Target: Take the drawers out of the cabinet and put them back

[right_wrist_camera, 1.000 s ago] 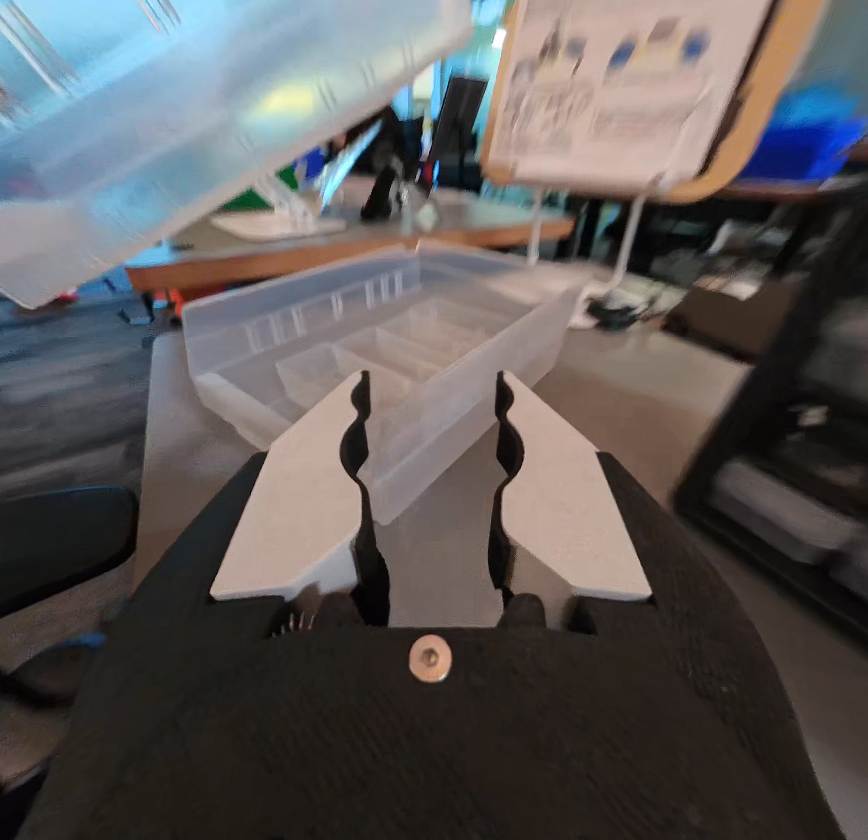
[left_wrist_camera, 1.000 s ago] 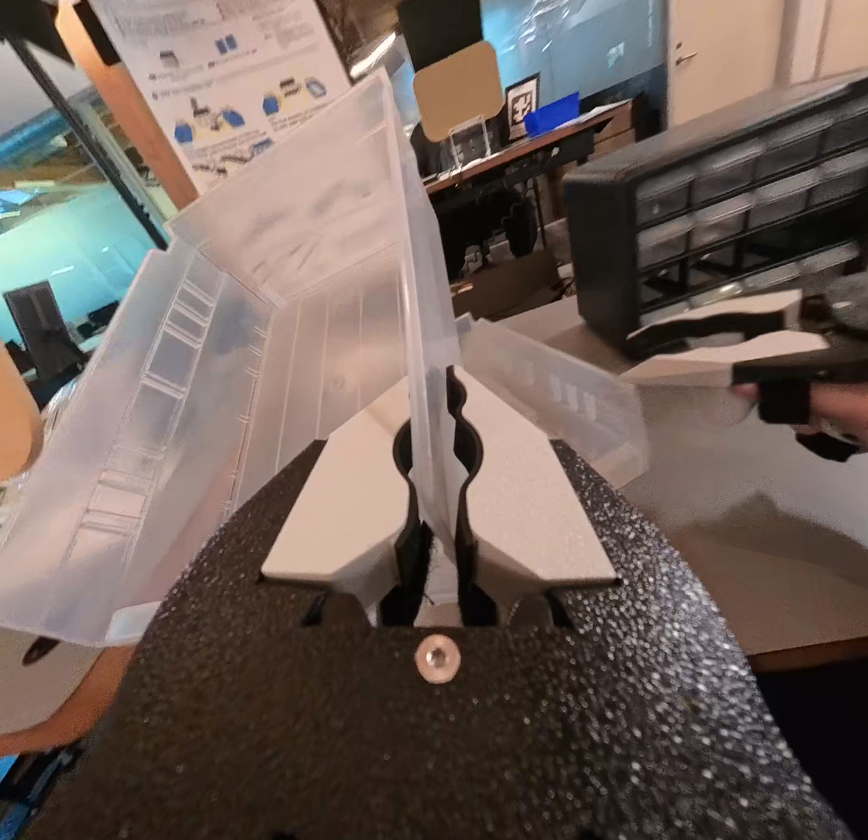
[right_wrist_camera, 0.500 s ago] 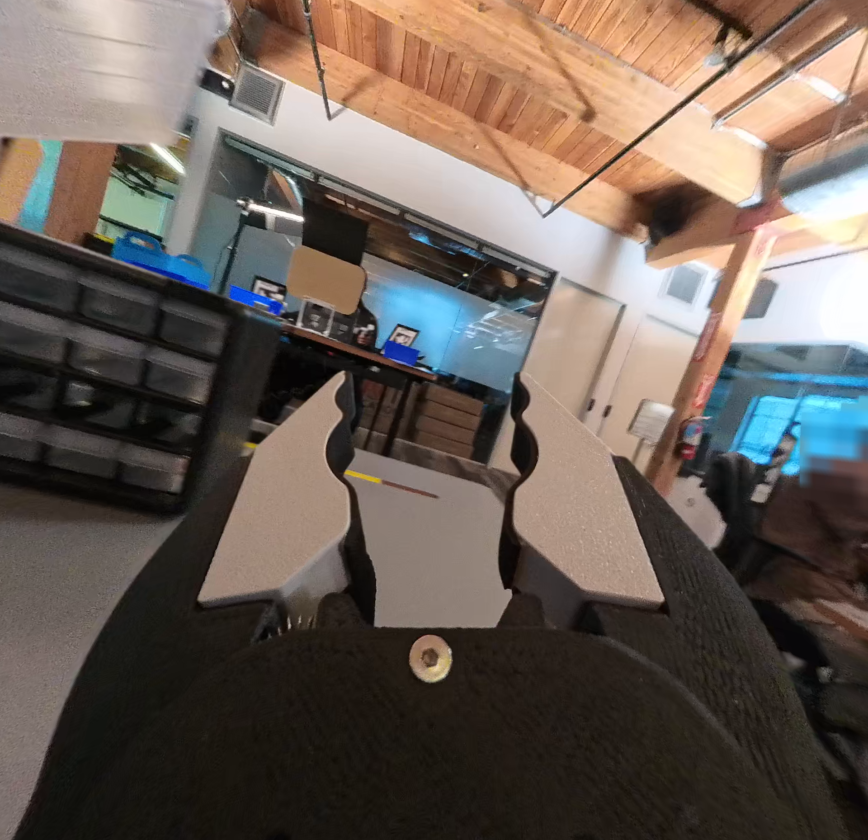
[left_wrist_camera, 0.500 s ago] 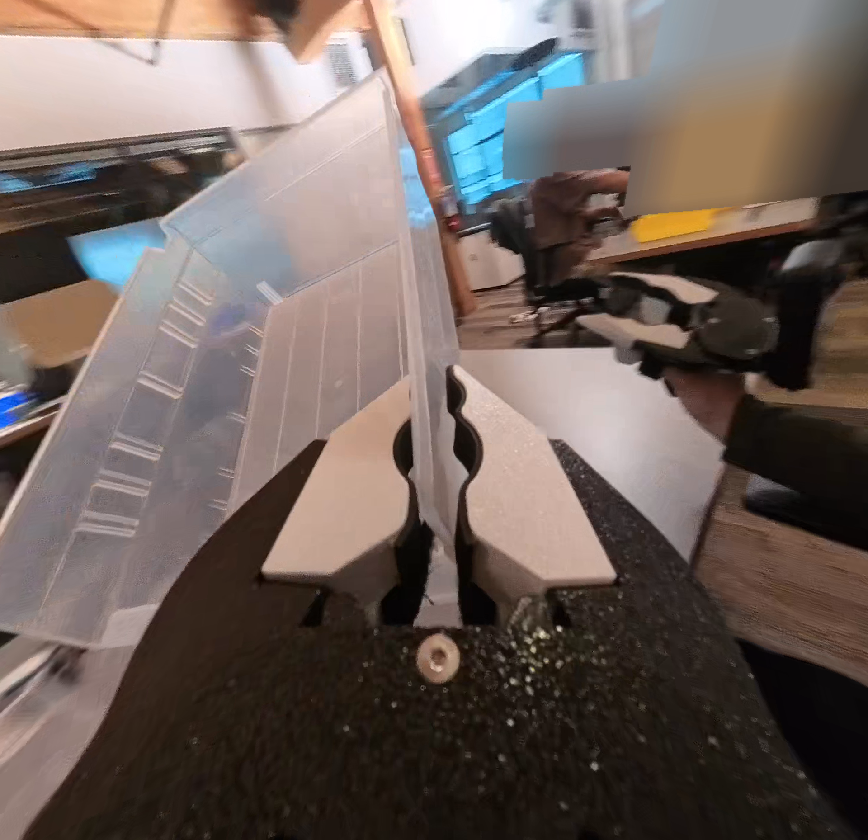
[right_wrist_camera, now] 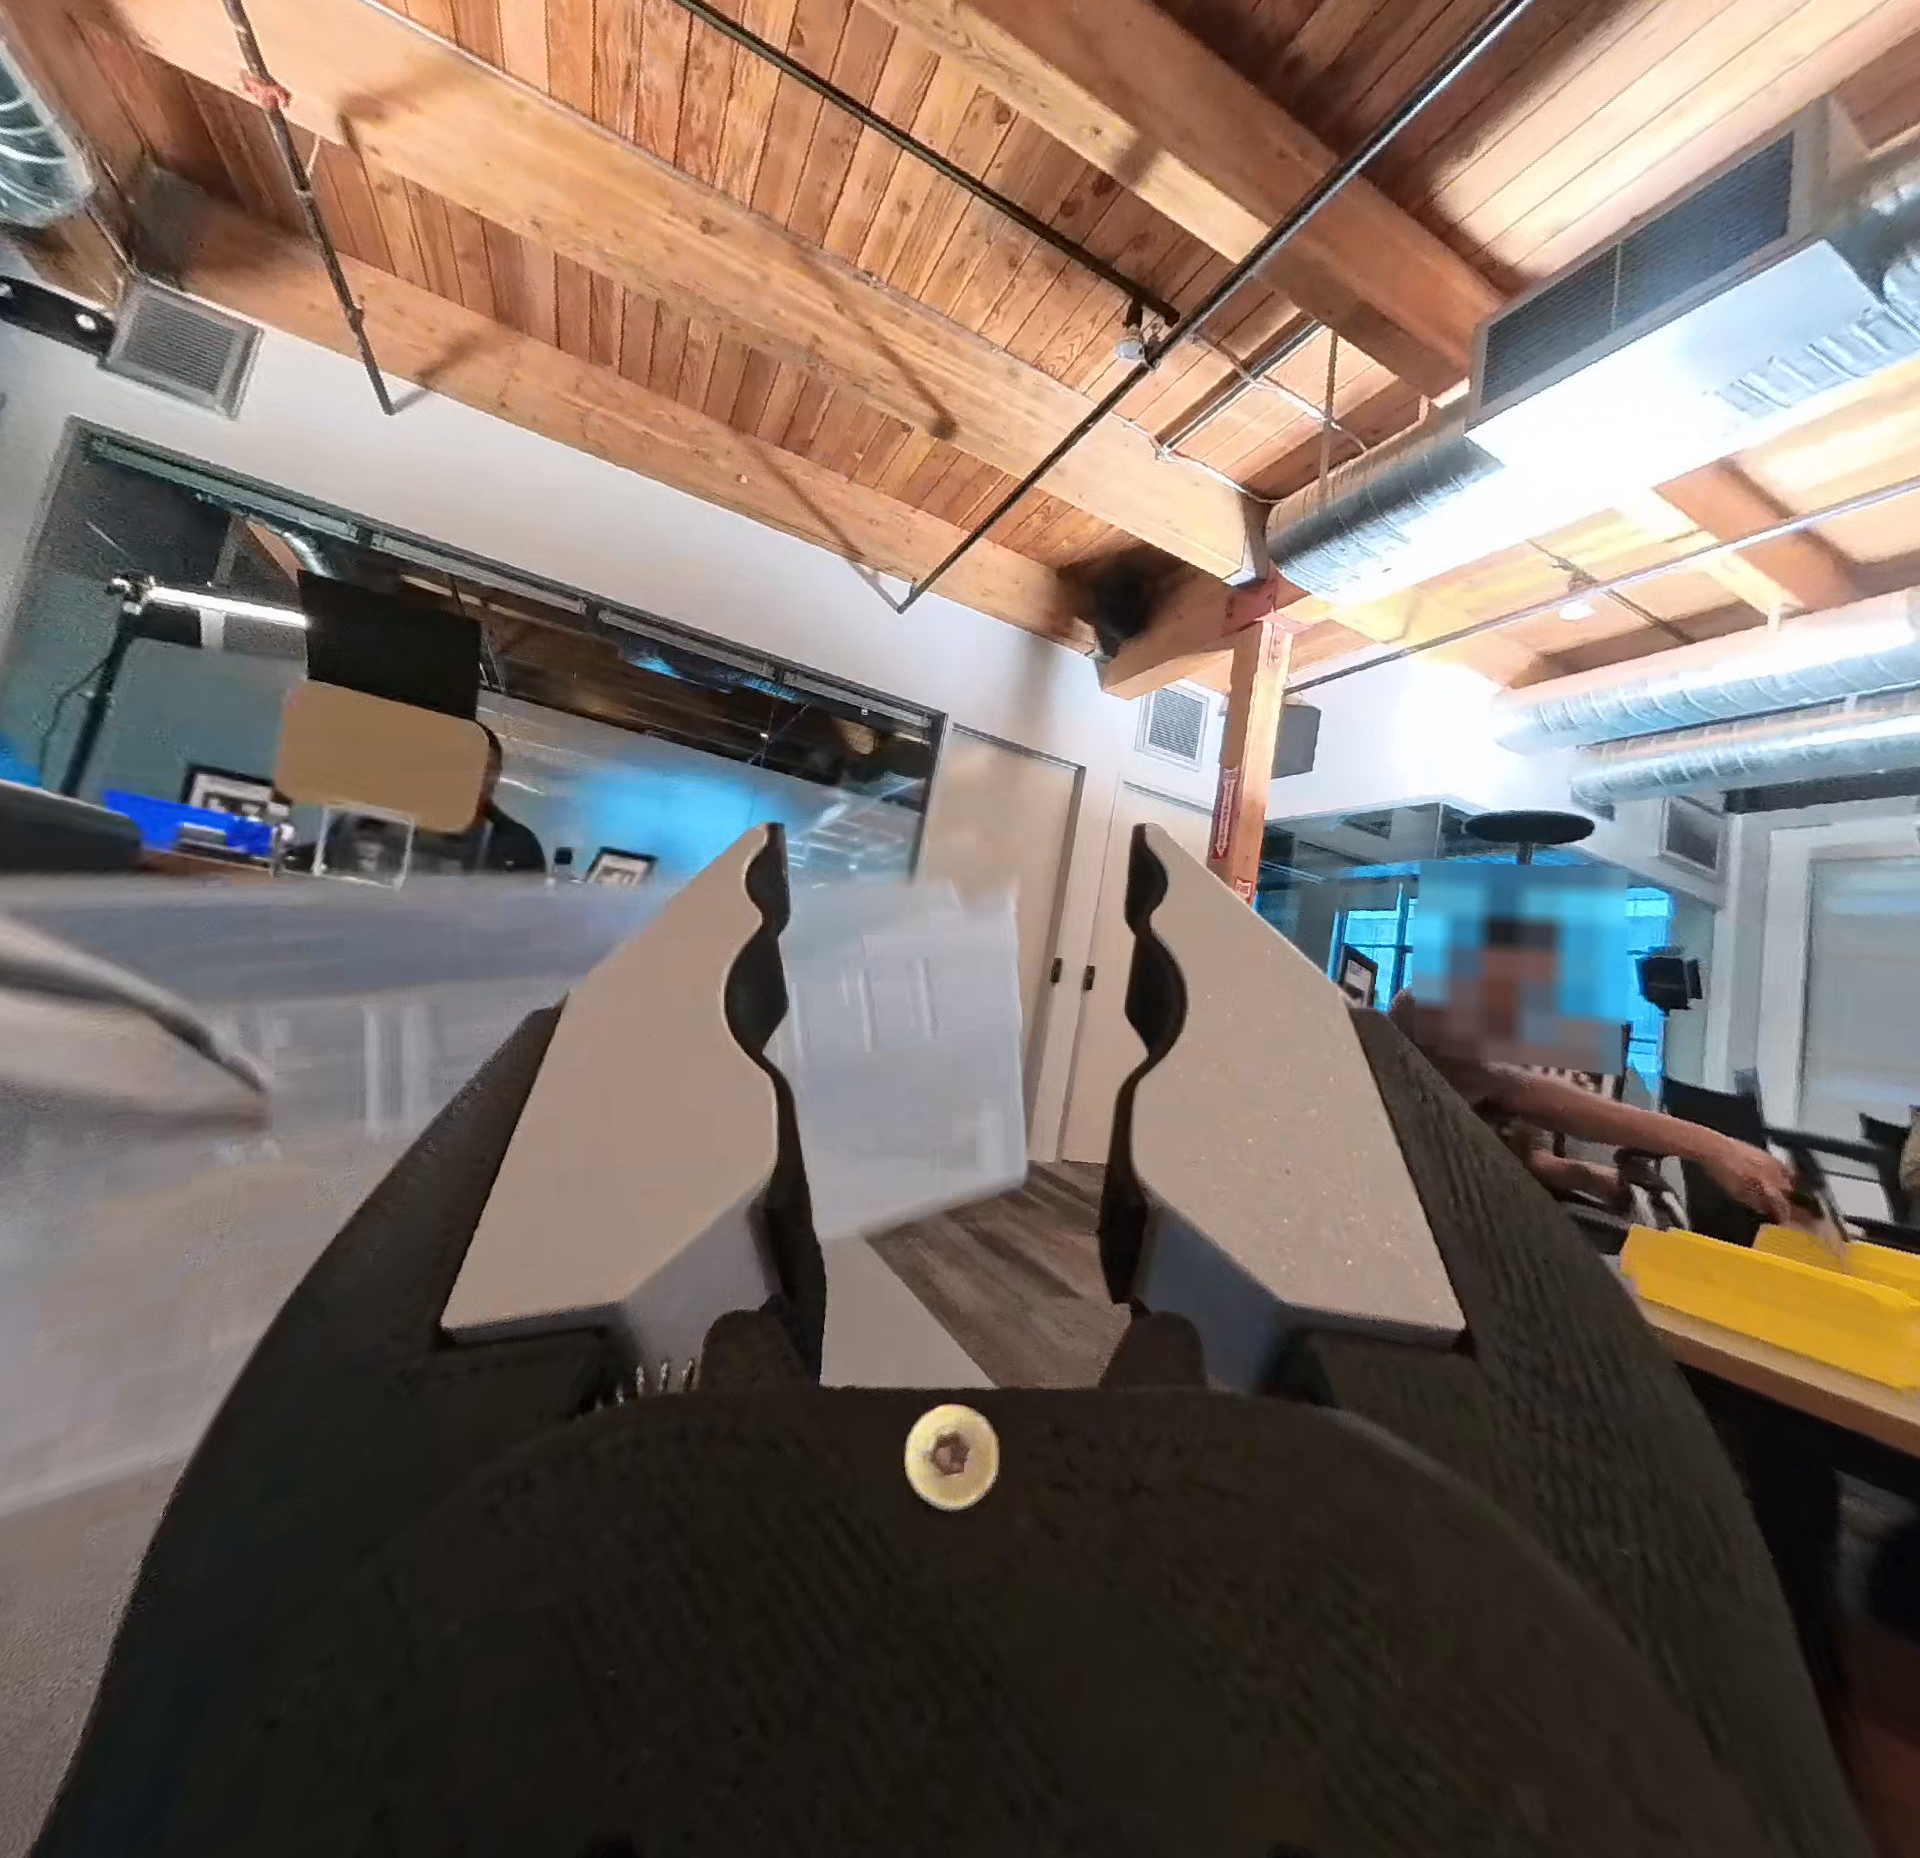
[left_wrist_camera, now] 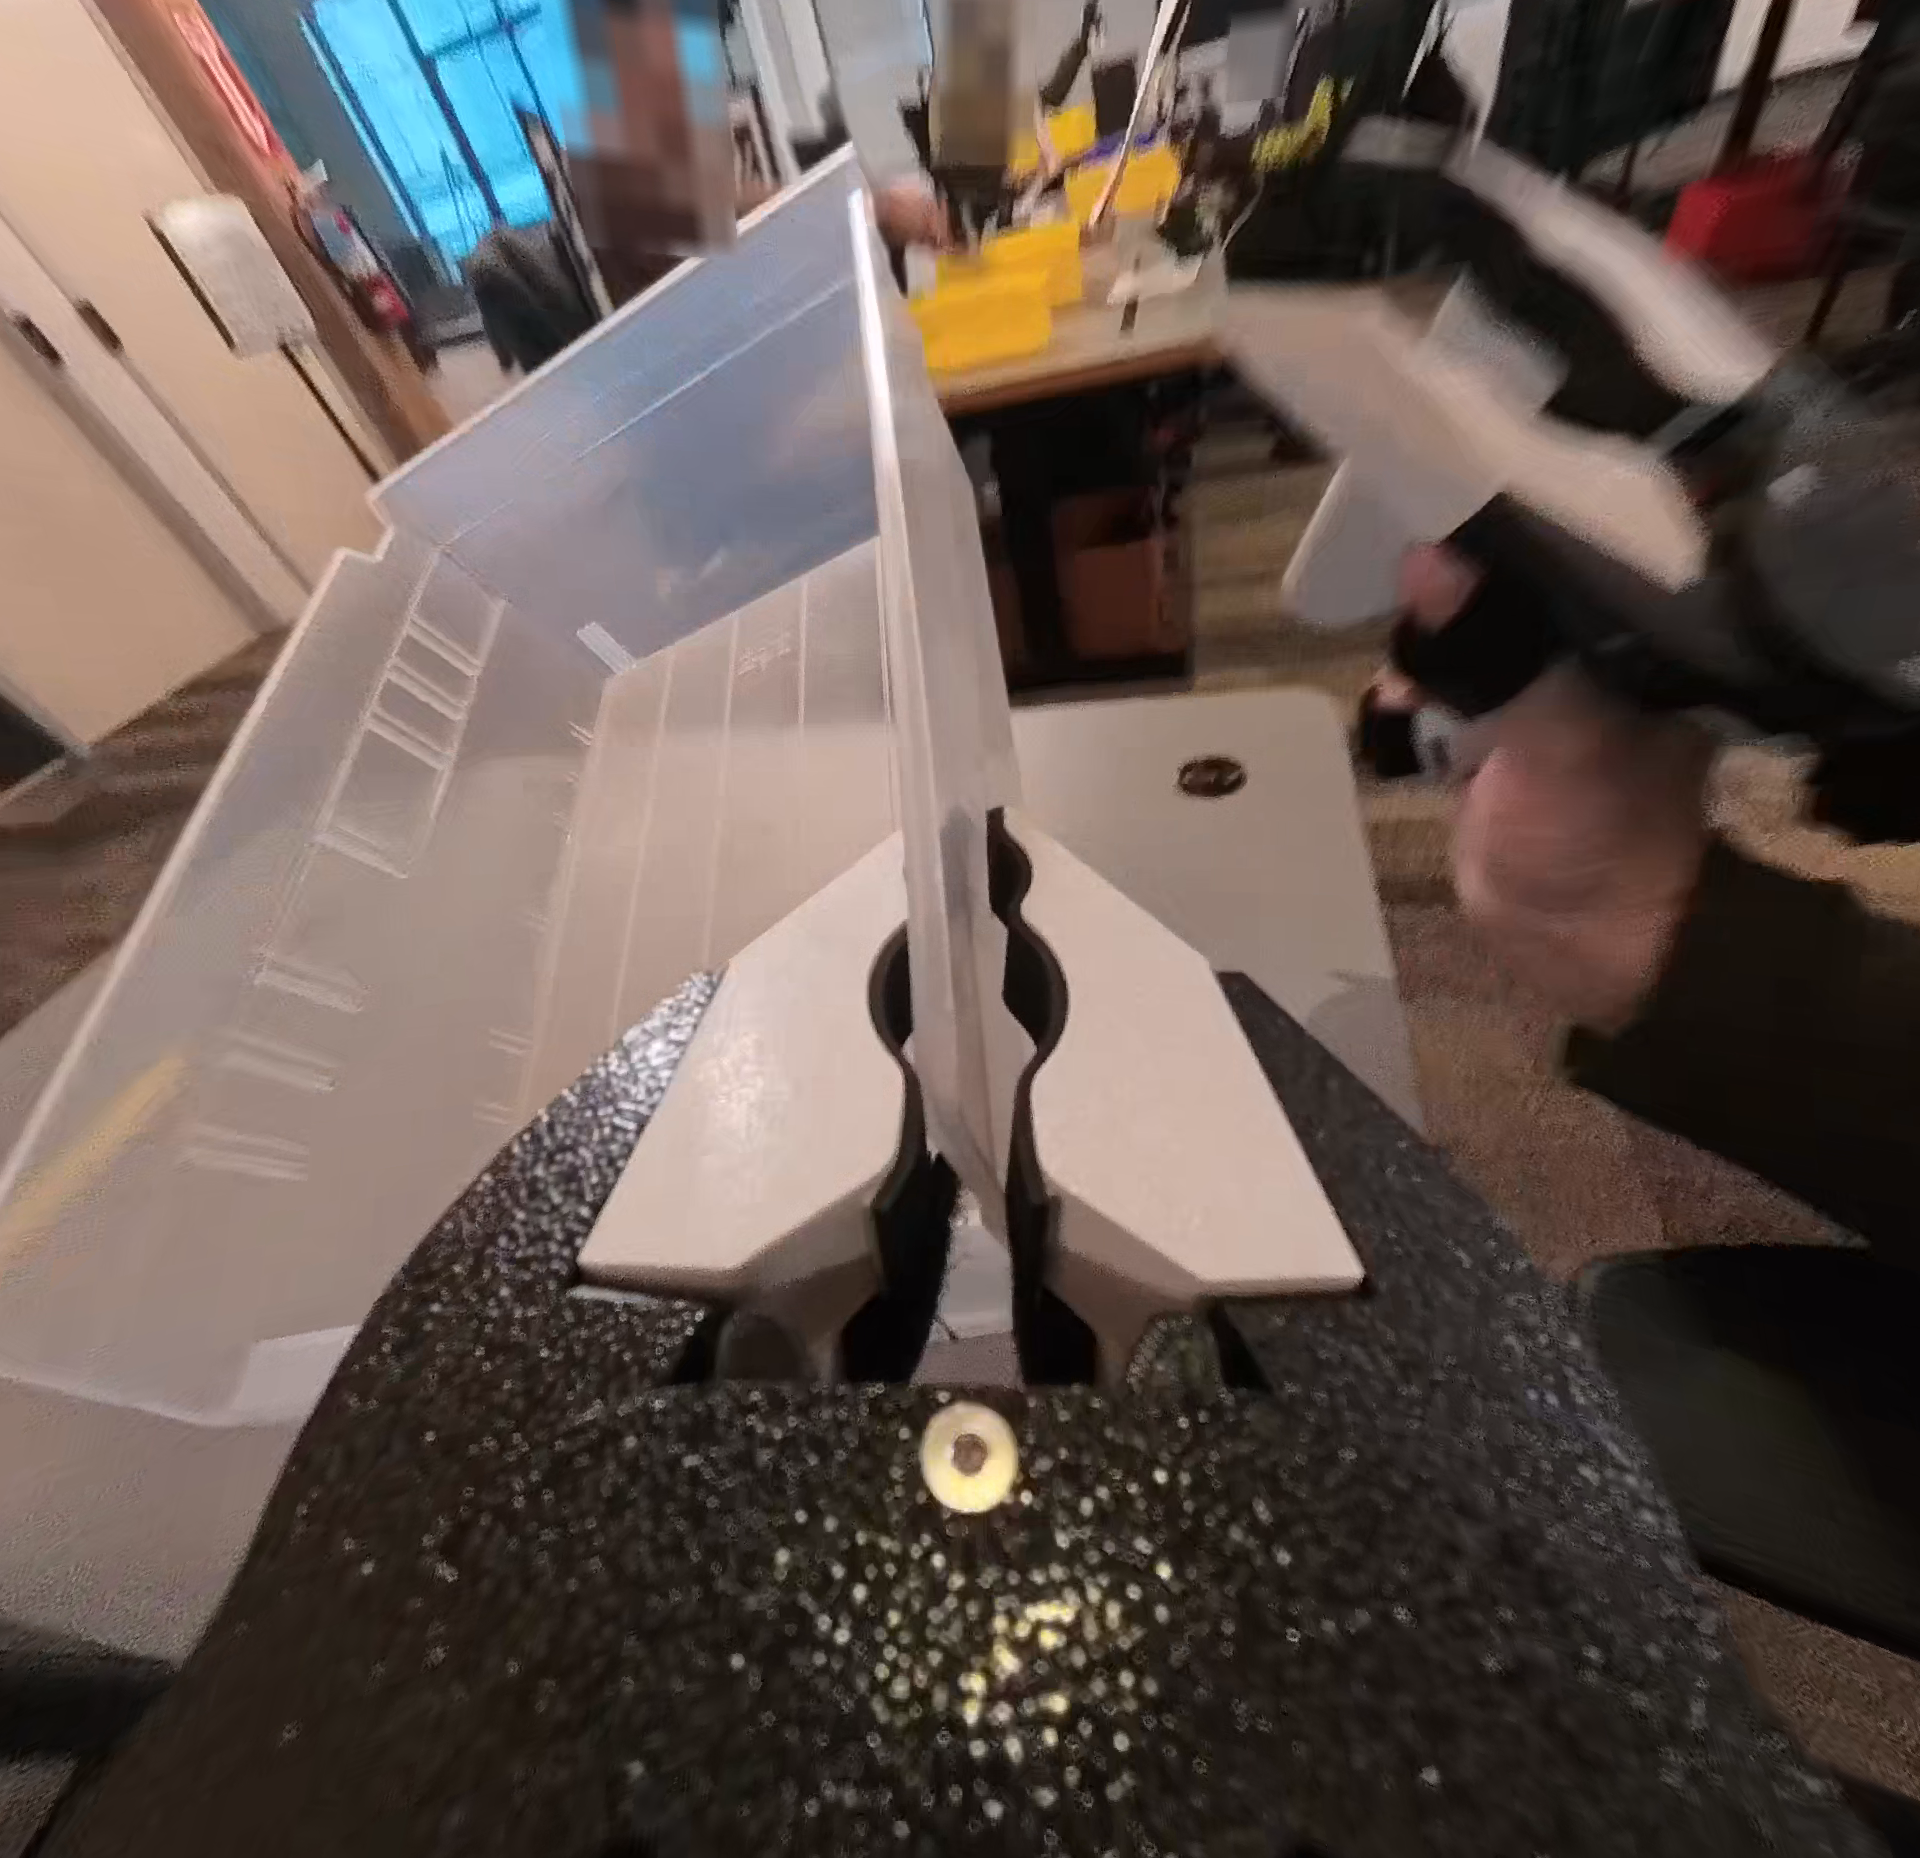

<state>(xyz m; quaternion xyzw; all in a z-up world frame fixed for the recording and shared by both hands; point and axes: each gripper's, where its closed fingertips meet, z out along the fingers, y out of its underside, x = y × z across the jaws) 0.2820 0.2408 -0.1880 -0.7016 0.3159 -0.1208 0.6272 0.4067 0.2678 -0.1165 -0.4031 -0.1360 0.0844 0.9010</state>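
My left gripper (left_wrist_camera: 961, 858) is shut on the thin side wall of a clear plastic drawer (left_wrist_camera: 436, 873), which is held up in the air and tilted, with its open inside facing left. My right gripper (right_wrist_camera: 951, 847) is open and empty and points up toward the ceiling. It also shows, blurred, at the upper right of the left wrist view (left_wrist_camera: 1455, 458). A blurred pale translucent drawer end (right_wrist_camera: 914, 1060) shows beyond the gap between the right fingers; I cannot tell if it touches them. The cabinet is not clearly in view.
A grey table (left_wrist_camera: 1195, 821) with a round hole lies below the drawer and also shows in the right wrist view (right_wrist_camera: 312, 1029). Yellow bins (left_wrist_camera: 997, 291) stand on a far desk. A person sits at a desk with yellow bins (right_wrist_camera: 1766, 1289) on the right.
The left gripper has swung round with the drawer still gripped, so the black cabinet has left its view. The right gripper stays open and has tilted up from the table toward the ceiling.
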